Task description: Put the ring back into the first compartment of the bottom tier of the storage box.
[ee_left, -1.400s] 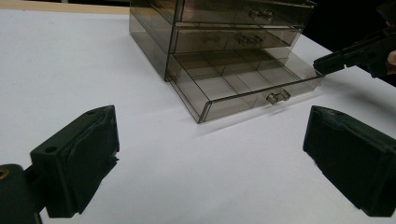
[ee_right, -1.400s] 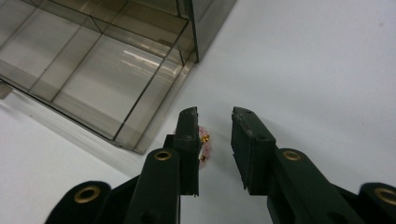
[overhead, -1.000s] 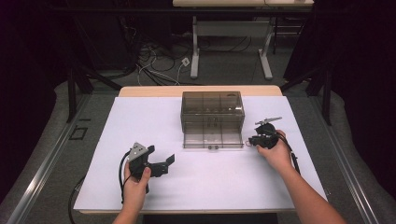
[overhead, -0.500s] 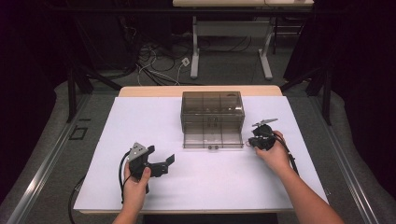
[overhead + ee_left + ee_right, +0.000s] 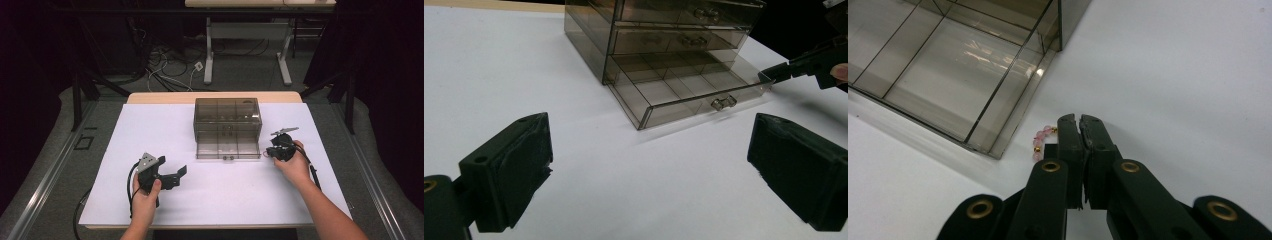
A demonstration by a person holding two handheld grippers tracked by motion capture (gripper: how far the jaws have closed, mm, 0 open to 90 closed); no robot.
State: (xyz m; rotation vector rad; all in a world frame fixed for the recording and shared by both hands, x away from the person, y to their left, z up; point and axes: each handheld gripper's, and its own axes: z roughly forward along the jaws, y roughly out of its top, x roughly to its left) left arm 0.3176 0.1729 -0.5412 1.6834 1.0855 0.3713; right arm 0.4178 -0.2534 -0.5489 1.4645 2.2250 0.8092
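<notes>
Right gripper (image 5: 1079,120) clamped on a pink bead bracelet (image 5: 1040,140), jaws having just closed on it — just beside the front corner of the open bottom drawer (image 5: 227,147) of the smoked-plastic drawer box (image 5: 227,117). Left gripper (image 5: 167,172) well apart from the box, jaws wide, nothing between them.

A drawer cabinet (image 5: 227,120) stands toward the far middle of the table (image 5: 125,135), its bottom drawer (image 5: 227,148) pulled out toward the person. A bead bracelet (image 5: 1040,141) lies on the table just beside the drawer's right front corner, perhaps touching it. The left gripper (image 5: 172,176) sits well apart, nearer and to the left.
</notes>
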